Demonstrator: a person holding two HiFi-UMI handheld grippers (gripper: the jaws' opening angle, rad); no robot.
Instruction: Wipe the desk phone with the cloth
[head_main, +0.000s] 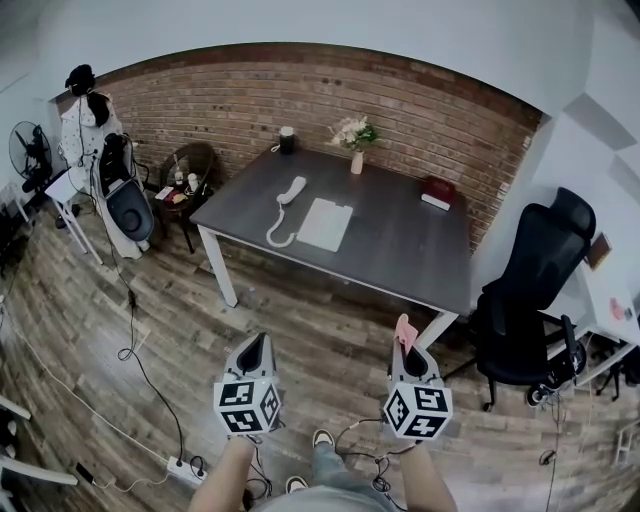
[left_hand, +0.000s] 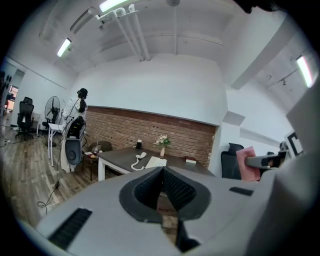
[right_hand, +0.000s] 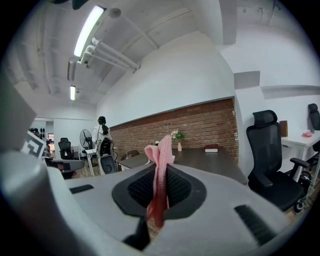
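A white desk phone (head_main: 325, 224) with its handset (head_main: 292, 190) lying off to the left on a coiled cord sits on the dark table (head_main: 400, 250), well ahead of me. My right gripper (head_main: 405, 345) is shut on a pink cloth (head_main: 405, 331), which sticks up between the jaws (right_hand: 160, 165). My left gripper (head_main: 255, 350) is shut with nothing in it. Both grippers hang over the wooden floor, short of the table's near edge. The left gripper view shows the phone (left_hand: 155, 161) far off.
On the table stand a flower vase (head_main: 356, 160), a dark cup (head_main: 287, 139) and a red book (head_main: 438, 192). A black office chair (head_main: 530, 290) is at the right. A small side table (head_main: 185, 195), a fan (head_main: 30, 155) and floor cables (head_main: 130, 350) are at the left.
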